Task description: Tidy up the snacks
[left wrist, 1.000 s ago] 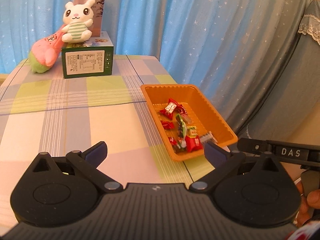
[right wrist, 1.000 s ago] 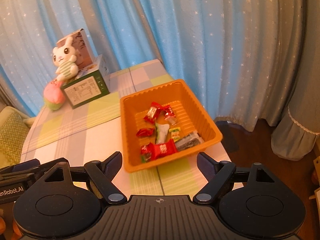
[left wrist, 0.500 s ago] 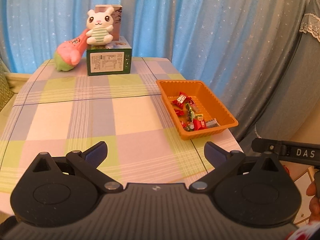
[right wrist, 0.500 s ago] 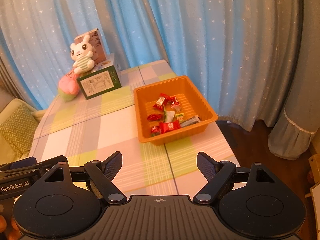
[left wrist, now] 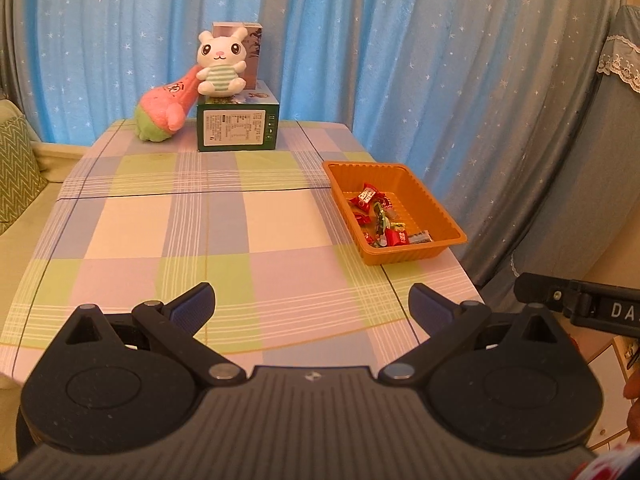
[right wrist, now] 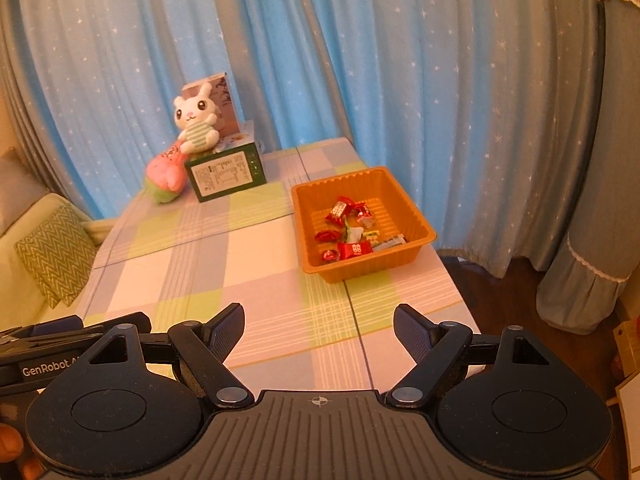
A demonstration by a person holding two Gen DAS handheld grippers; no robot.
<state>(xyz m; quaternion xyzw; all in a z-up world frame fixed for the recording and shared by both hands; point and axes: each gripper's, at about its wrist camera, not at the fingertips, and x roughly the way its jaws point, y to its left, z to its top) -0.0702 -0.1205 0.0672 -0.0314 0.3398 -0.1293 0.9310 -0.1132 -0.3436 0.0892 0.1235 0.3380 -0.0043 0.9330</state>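
Observation:
An orange tray [left wrist: 436, 204] sits at the right edge of the checked table [left wrist: 200, 220]; it also shows in the right wrist view [right wrist: 416, 220]. Several wrapped snacks [left wrist: 380, 220] lie inside it, mostly red, some green, also seen in the right wrist view [right wrist: 352, 232]. My left gripper [left wrist: 312, 304] is open and empty, held back above the table's near edge. My right gripper [right wrist: 318, 328] is open and empty, also well short of the tray.
A green box [left wrist: 237, 126] stands at the table's far side with a white bunny plush [left wrist: 221, 64] on it, a pink plush [left wrist: 168, 104] leaning beside it and a taller box [left wrist: 250, 46] behind. Blue starred curtains [left wrist: 400, 60] hang behind. A sofa cushion [right wrist: 56, 252] is at the left.
Both grippers have pulled back and up from the tray, which now looks smaller and farther. Both stay open and empty.

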